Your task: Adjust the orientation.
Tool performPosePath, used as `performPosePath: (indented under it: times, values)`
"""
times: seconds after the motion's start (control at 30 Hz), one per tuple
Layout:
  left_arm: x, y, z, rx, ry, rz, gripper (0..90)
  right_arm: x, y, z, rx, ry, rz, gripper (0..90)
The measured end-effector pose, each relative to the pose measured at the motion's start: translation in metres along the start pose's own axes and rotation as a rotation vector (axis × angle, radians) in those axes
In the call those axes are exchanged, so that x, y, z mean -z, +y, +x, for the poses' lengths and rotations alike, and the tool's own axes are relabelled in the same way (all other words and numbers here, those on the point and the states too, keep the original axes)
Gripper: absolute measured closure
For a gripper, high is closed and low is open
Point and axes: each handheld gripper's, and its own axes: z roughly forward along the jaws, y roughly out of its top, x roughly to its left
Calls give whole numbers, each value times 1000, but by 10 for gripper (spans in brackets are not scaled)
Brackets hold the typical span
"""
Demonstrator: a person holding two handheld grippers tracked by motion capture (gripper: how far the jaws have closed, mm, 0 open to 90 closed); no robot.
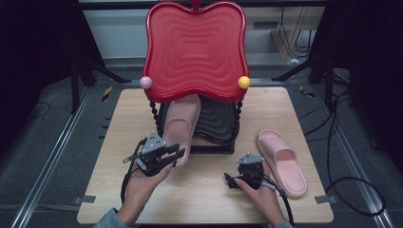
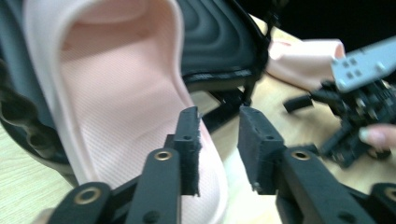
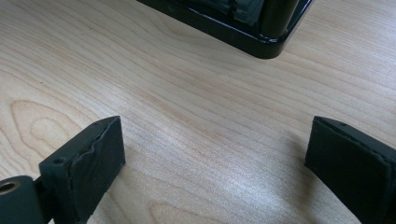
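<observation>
From where I stand, the job looks about half done: putting a pair of slippers onto the lower shelf of a small rack. The rack has a glossy red wavy-ribbed plastic top tray (image 1: 196,47) at the upper middle of the high view, and beneath it a black ribbed lower shelf (image 1: 219,121).

One pale pink foam slipper (image 1: 180,126) lies lengthwise at the centre of that view, toe end tucked under the red tray on the black shelf, heel end hanging out over the light wooden table (image 1: 209,190). I'd call it partly placed, not yet pushed home.

The left gripper (image 1: 175,154) sits at that heel, just left of centre. In the left gripper view its two black pads (image 2: 189,149) straddle the slipper's outer rim at the bottom of the frame; one pad lies against the inside of the rim, but a gap shows beside the other, so it seems poised around the rim, not truly clamped.

The second pink foam slipper (image 1: 283,161) rests flat on the table at the lower right, well apart from the rack and untouched. The right gripper (image 1: 233,181) hovers just left of it with jaws spread wide over bare wood, holding nothing.

What's left, I reckon: seat the first slipper fully, then fetch the second.
</observation>
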Motion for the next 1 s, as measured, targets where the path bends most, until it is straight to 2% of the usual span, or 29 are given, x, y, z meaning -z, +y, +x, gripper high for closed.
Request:
performPosePath:
  times: [0.2,0.53,0.77,1.0]
  values:
    - [7,-16,-7,-26,-42,31,780,0,0,0,0,0,0,48]
    - [14,-39,-13,-73,-55,79,840,0,0,0,0,0,0,48]
    - [12,-53,-9,-63,-59,96,888,0,0,0,0,0,0,48]
    - [8,-62,-8,-62,-59,114,894,0,0,0,0,0,0,48]
